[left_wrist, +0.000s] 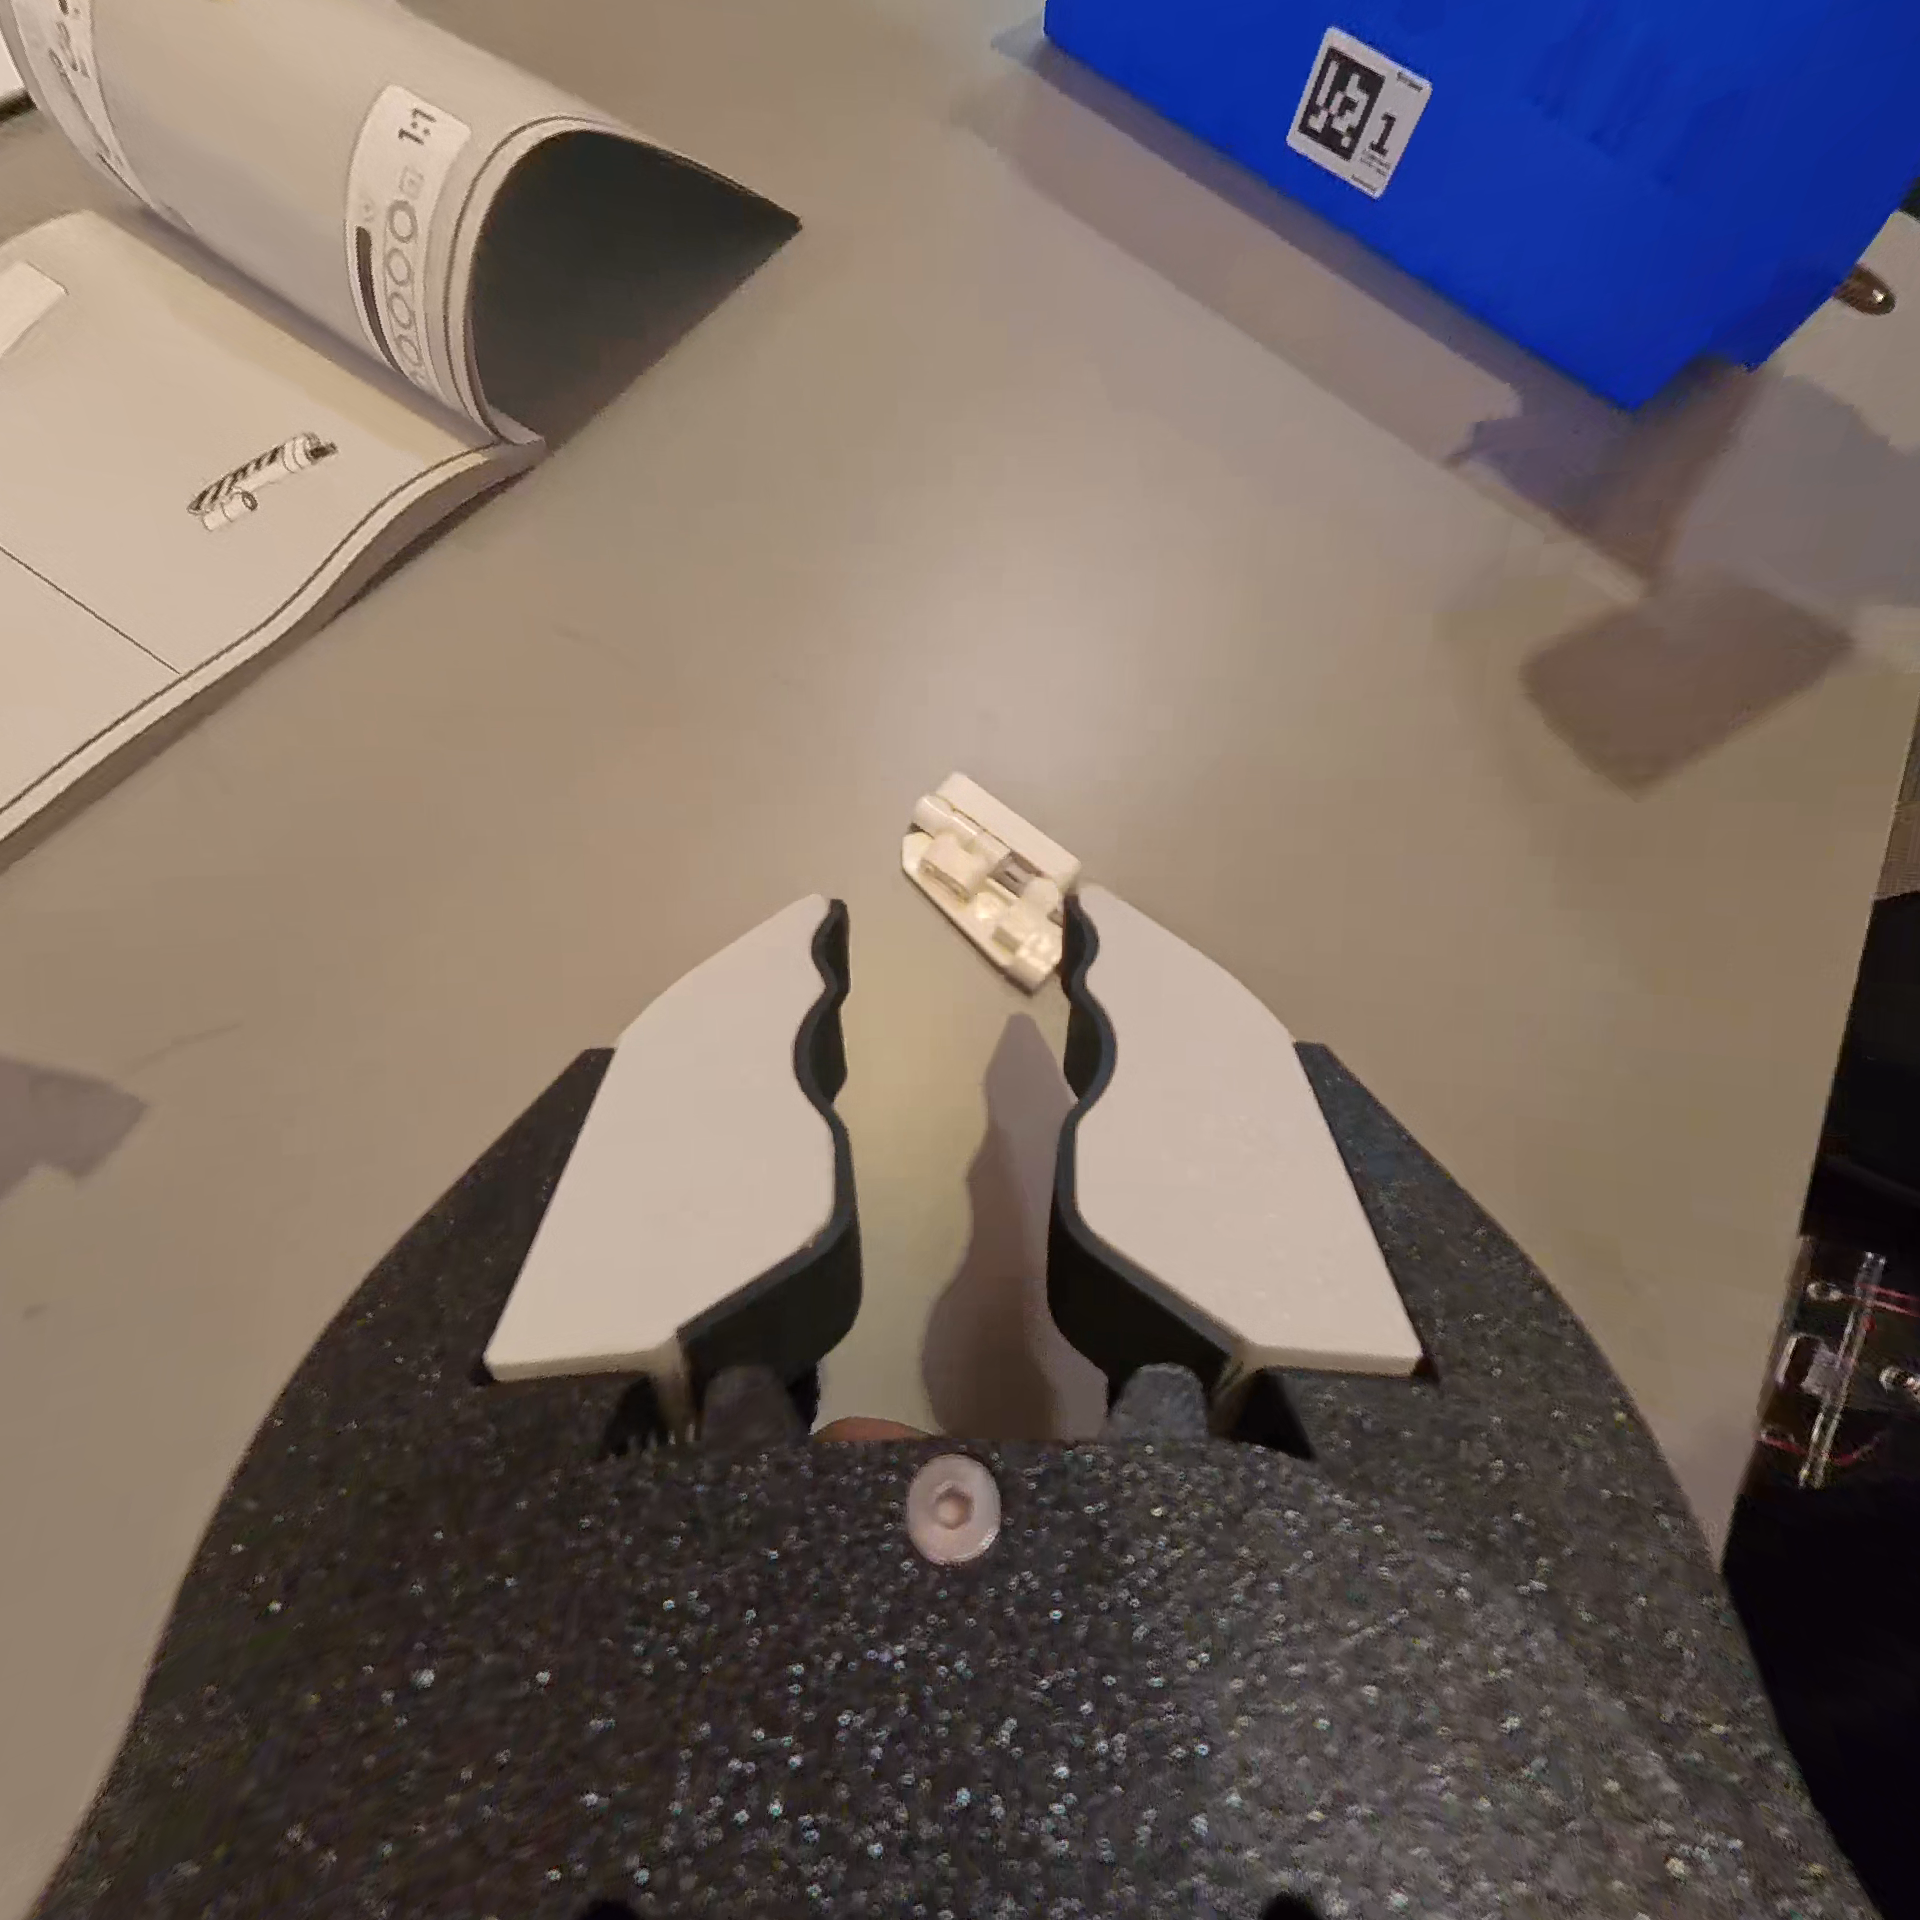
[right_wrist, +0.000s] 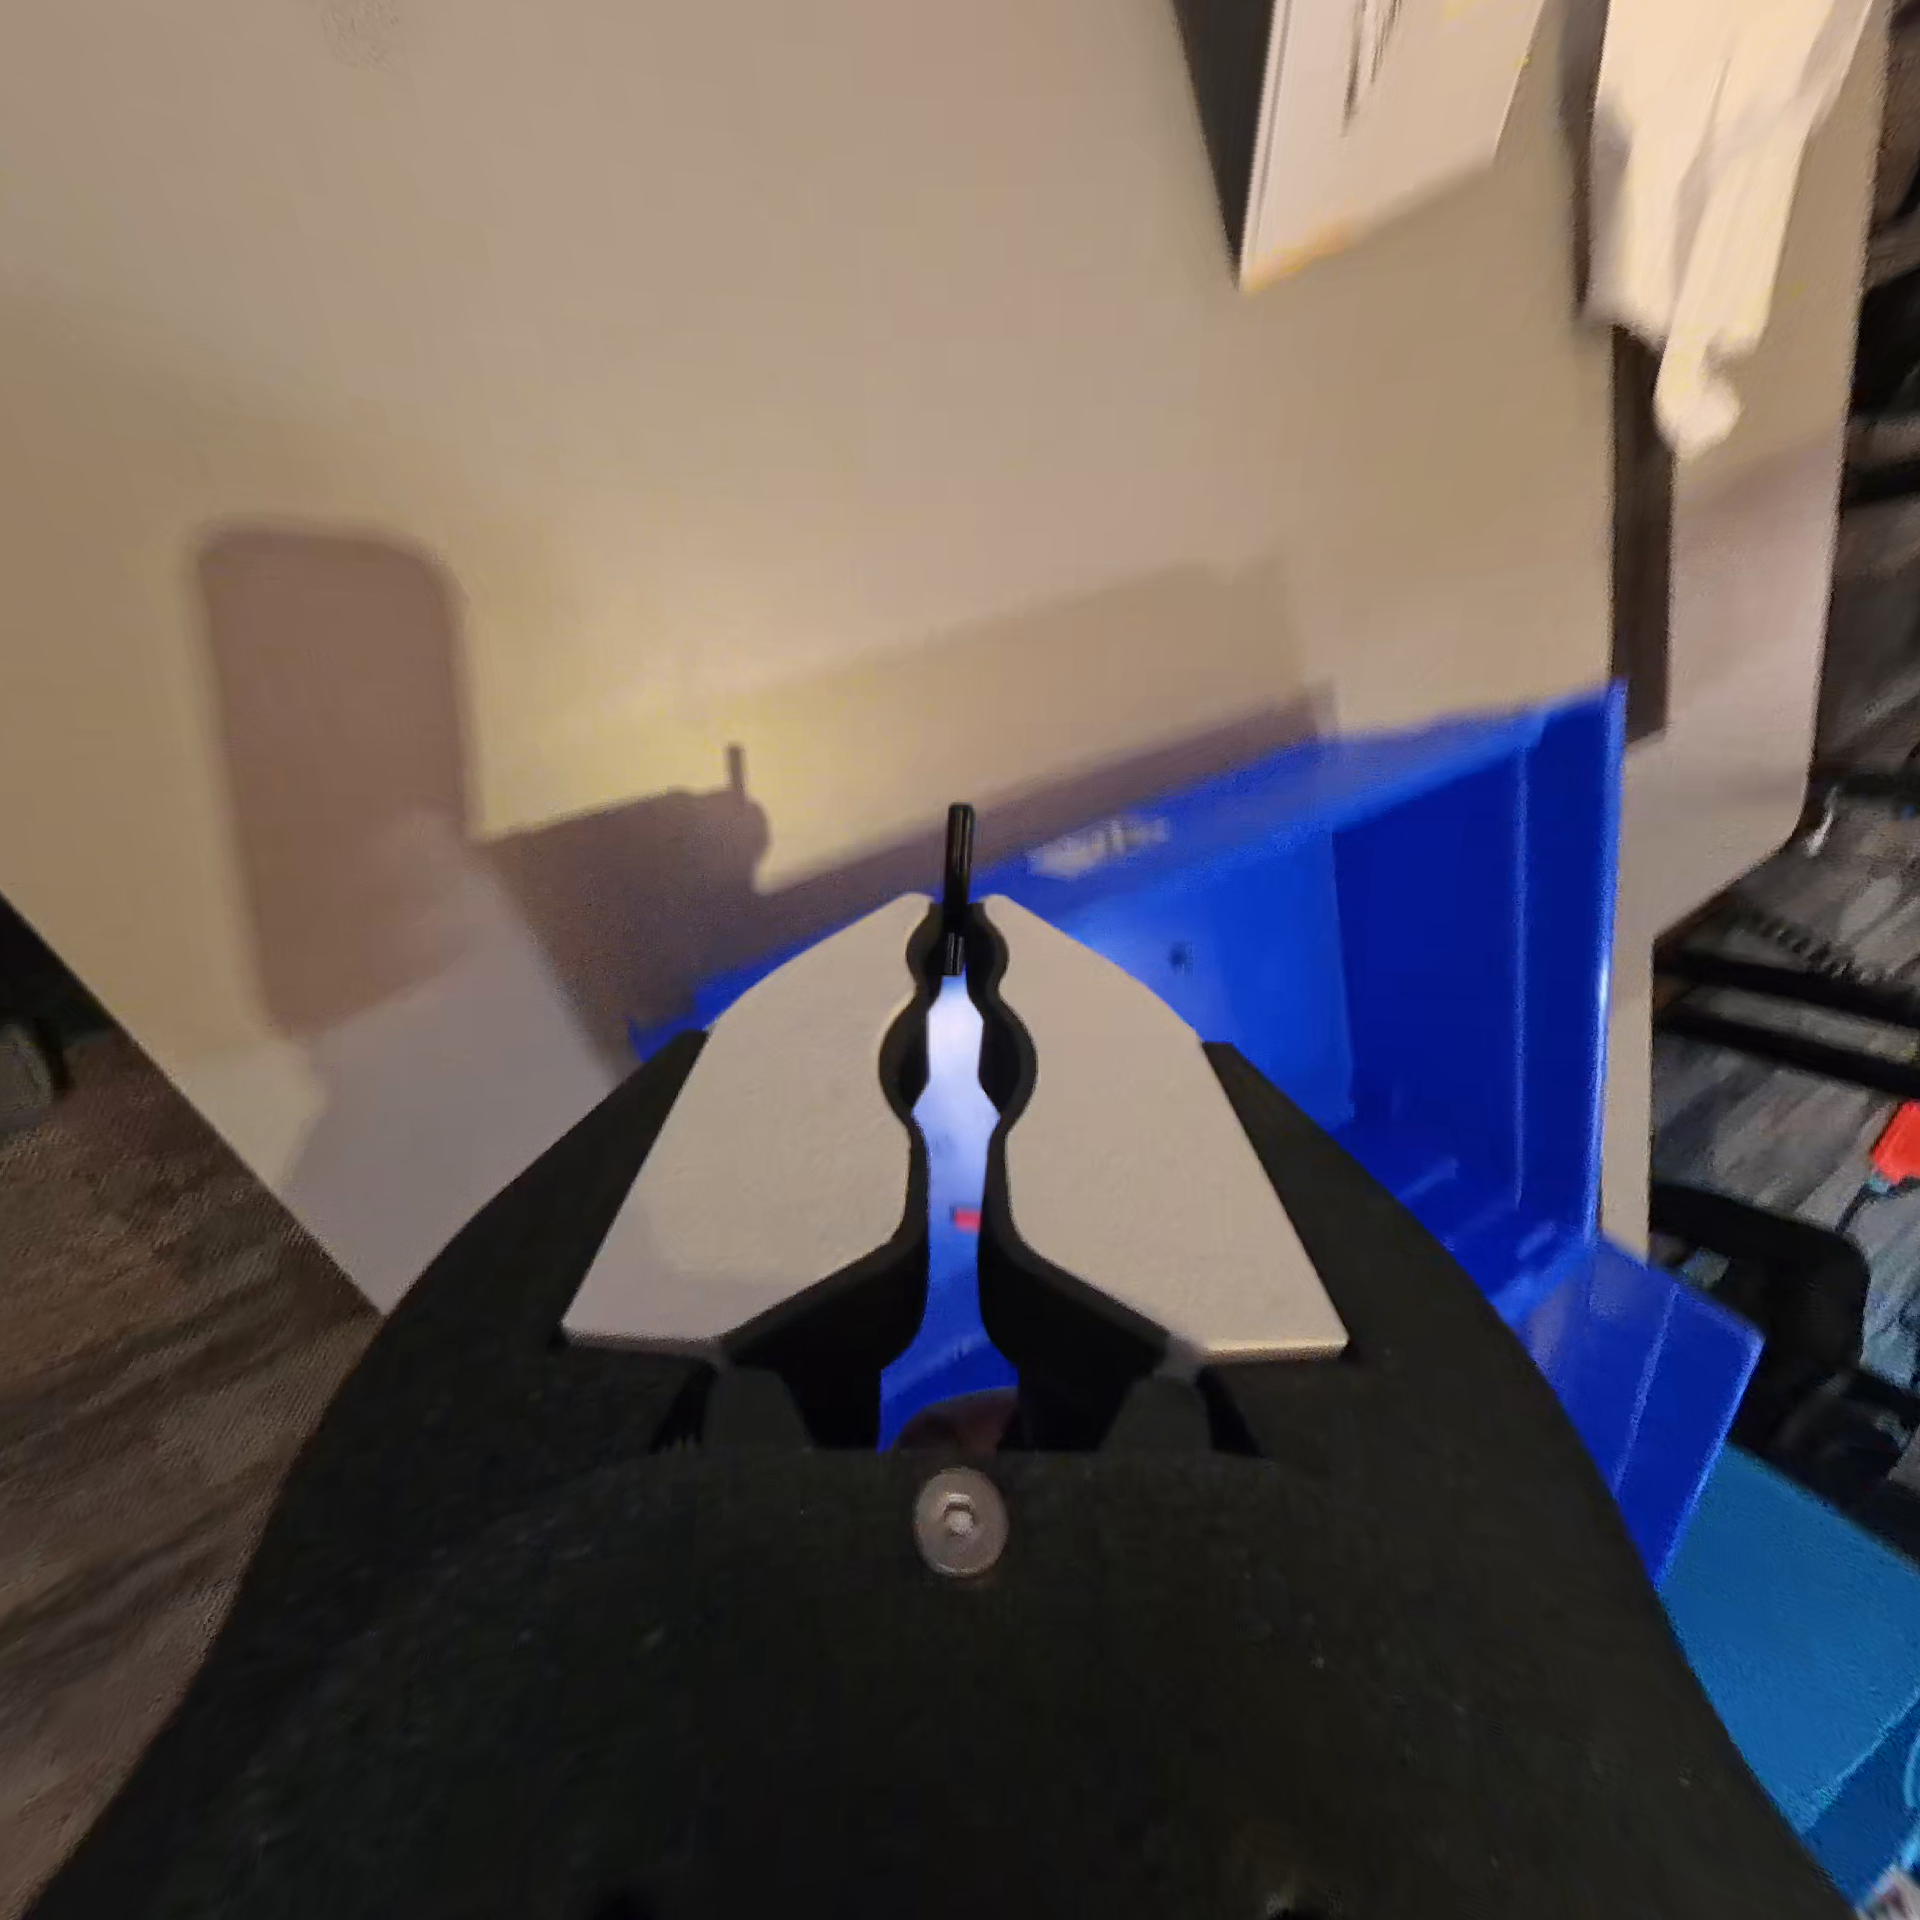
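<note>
Two grippers. Left gripper (left_wrist: 956, 914) fingers apart, holding nothing; small white plastic clip (left_wrist: 987, 873) on grey table (left_wrist: 727, 675), just beside right fingertip. Right gripper (right_wrist: 958, 909) fingers pinched on thin black pin (right_wrist: 958, 847), above blue bin (right_wrist: 1403, 987). Farther: open booklet (left_wrist: 239, 343) with drawings; sticker with square code (left_wrist: 1358, 109) on bin.

Each gripper had a speckled black body filling the lower frame, with one silver hex-socket screw (left_wrist: 953, 1509) at its centre. The left gripper (left_wrist: 956, 914) carried two pale grey fingers (left_wrist: 727, 1122) lined with wavy black pads. The right gripper (right_wrist: 957, 914) looked the same, its screw (right_wrist: 958, 1519) low in the frame.
</note>
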Action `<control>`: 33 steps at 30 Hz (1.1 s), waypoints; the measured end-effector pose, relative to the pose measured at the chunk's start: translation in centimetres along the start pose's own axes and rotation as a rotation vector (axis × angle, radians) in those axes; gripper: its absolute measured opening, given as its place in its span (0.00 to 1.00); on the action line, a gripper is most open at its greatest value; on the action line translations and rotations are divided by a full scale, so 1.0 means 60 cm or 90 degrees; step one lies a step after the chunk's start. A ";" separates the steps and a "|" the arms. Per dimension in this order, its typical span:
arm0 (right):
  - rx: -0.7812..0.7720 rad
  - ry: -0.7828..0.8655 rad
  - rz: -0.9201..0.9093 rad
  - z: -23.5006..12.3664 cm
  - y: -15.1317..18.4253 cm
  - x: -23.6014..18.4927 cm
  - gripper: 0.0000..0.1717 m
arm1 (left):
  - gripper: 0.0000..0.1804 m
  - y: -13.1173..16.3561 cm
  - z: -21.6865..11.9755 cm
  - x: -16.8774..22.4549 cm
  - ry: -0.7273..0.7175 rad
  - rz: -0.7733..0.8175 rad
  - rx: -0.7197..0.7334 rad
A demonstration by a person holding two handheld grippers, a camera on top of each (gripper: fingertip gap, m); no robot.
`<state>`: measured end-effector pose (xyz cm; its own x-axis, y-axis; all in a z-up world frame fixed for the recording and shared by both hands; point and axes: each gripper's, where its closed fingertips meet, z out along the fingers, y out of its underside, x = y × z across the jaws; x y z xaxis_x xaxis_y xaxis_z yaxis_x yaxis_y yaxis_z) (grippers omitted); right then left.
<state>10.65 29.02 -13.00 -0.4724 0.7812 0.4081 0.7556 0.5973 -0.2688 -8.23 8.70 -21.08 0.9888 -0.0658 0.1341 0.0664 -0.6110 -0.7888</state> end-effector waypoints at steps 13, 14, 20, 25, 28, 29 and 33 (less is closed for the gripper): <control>0.223 -0.115 -0.002 0.207 -0.310 -0.108 0.02 | 0.28 0.021 0.046 0.031 -0.070 -0.030 -0.056; 0.224 -0.114 0.012 0.218 -0.314 -0.103 0.02 | 0.30 0.021 0.050 0.029 -0.088 -0.029 -0.063; 0.224 -0.091 0.046 0.246 -0.311 -0.078 0.02 | 0.32 0.023 0.076 0.020 -0.176 -0.030 -0.086; 0.245 -0.087 0.053 0.254 -0.302 -0.077 0.02 | 0.24 0.021 0.080 0.017 -0.198 -0.013 -0.085; 0.258 -0.091 0.042 0.249 -0.292 -0.081 0.02 | 0.20 0.023 0.078 0.021 -0.167 0.021 -0.092; 0.262 -0.093 0.042 0.247 -0.289 -0.082 0.02 | 0.19 0.023 0.077 0.023 -0.151 0.037 -0.093; 0.266 -0.108 0.041 0.243 -0.271 -0.091 0.02 | 0.19 0.027 0.076 0.035 -0.059 0.104 -0.092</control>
<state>-5.69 17.70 -23.58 -0.5241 0.8171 0.2402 0.5542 0.5413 -0.6323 -5.41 11.17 -24.77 0.9934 -0.1041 -0.0486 -0.1082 -0.7055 -0.7004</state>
